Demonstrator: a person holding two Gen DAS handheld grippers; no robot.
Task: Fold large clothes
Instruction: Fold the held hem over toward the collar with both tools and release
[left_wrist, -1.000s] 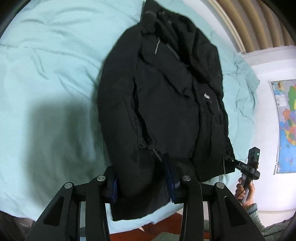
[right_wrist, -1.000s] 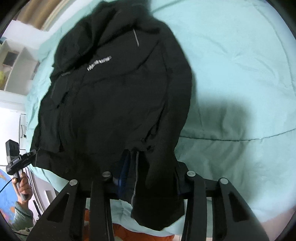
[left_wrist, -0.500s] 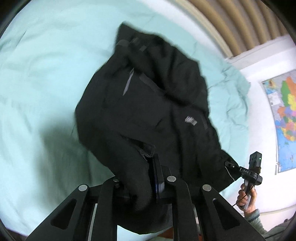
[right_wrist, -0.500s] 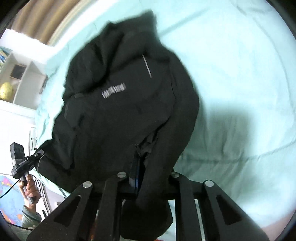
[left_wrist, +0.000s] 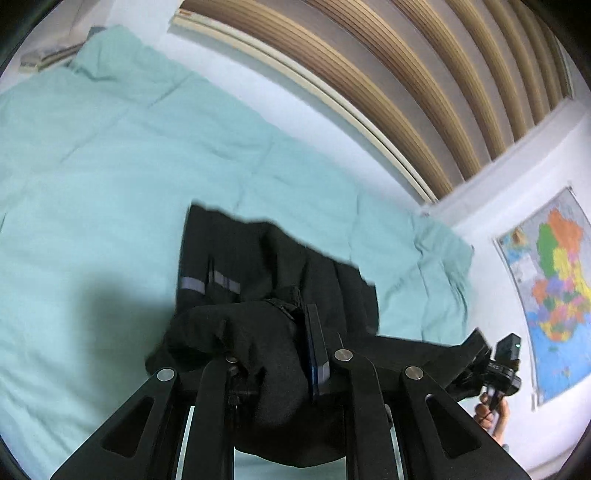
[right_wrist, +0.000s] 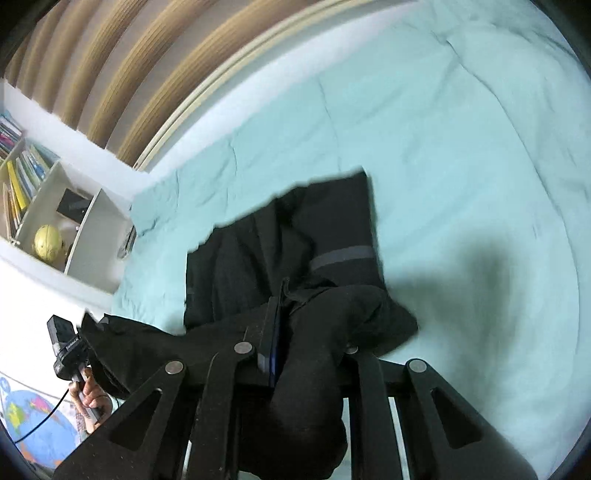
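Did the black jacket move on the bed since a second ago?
Yes. The black jacket was spread flat along the green bedcover; now its near end is lifted and carried over toward the headboard, bunching it up.

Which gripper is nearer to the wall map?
Right. The right gripper, clamped on the black jacket, sits just beside the wall map; the left gripper, holding the jacket's other end, is farther from it.

Jacket (left_wrist: 266, 266) over bed (left_wrist: 92, 177).
It hangs between the left hand-held gripper (left_wrist: 280, 354) and the right hand-held gripper (right_wrist: 295, 347); headboard (left_wrist: 369, 74) behind the bed, shelf (right_wrist: 55, 221) at its side.
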